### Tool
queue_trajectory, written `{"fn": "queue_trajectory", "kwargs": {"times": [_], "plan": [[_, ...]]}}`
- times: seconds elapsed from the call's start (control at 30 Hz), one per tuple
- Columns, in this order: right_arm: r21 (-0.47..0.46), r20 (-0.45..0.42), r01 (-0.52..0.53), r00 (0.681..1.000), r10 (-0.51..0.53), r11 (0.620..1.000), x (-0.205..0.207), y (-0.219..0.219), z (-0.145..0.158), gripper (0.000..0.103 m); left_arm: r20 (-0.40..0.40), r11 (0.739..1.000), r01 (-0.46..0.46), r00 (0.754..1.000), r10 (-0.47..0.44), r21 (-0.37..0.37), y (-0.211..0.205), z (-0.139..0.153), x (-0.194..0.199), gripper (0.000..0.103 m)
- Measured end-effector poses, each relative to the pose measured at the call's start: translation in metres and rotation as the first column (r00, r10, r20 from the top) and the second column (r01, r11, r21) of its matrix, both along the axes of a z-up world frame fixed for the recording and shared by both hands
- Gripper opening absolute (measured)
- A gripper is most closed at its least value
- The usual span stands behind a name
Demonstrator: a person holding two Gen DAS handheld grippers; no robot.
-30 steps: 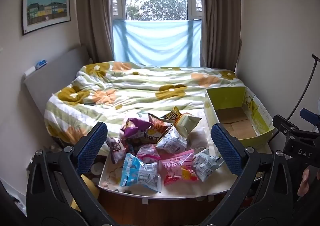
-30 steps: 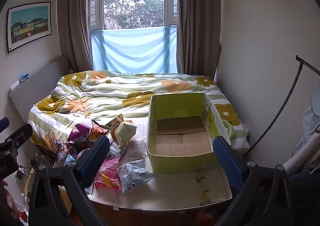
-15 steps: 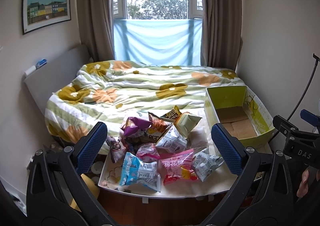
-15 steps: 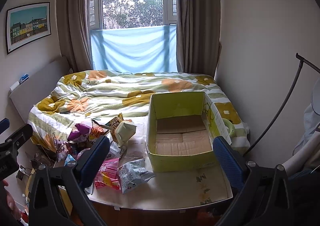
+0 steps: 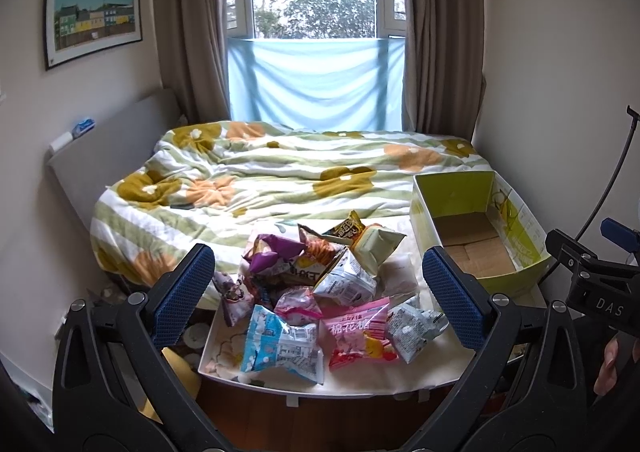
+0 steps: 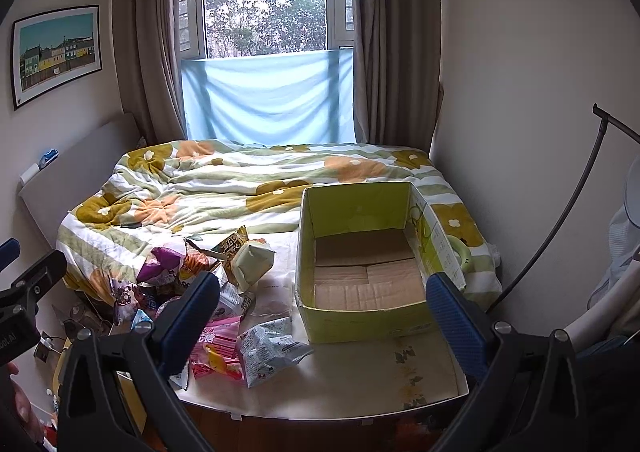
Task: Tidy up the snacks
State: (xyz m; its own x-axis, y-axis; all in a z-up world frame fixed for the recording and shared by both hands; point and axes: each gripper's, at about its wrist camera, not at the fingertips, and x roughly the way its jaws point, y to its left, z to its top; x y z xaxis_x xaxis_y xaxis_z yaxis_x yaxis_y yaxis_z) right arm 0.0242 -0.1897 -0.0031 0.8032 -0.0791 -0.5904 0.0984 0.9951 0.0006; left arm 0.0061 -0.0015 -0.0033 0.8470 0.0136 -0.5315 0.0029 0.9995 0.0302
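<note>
A heap of crinkled foil snack bags [image 5: 320, 292] lay at the lower centre of the left view, on the white surface [image 5: 360, 376]. A pink bag [image 5: 360, 332] and a pale blue bag [image 5: 280, 344] lay flat in front. The yellow-green cardboard box [image 6: 360, 256], open-topped, sat centre-right in the right view, its long axis running toward the bed [image 6: 248, 179]. The left gripper [image 5: 320, 302] and right gripper [image 6: 322, 312] each hung over the surface, fingers spread wide and holding nothing.

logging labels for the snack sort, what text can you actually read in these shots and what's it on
"棉花糖": pink snack bag on the table.
"DAS": right tongs' black body, seen from the left wrist.
"Roa…": brown-gold packet, only partly readable.
Print on the other packets and on the green box is too small or blurred to read.
</note>
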Motion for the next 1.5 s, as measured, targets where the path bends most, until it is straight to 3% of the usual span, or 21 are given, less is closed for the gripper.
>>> {"fn": "queue_trajectory", "kwargs": {"times": [1.5], "plan": [[0.005, -0.01, -0.001, 1.0, 0.001, 1.0, 0.0005, 0.0008, -0.0016, 0.102, -0.007, 1.0, 0.017, 1.0, -0.017, -0.003, 0.0009, -0.0054, 0.0054, 0.103]]}}
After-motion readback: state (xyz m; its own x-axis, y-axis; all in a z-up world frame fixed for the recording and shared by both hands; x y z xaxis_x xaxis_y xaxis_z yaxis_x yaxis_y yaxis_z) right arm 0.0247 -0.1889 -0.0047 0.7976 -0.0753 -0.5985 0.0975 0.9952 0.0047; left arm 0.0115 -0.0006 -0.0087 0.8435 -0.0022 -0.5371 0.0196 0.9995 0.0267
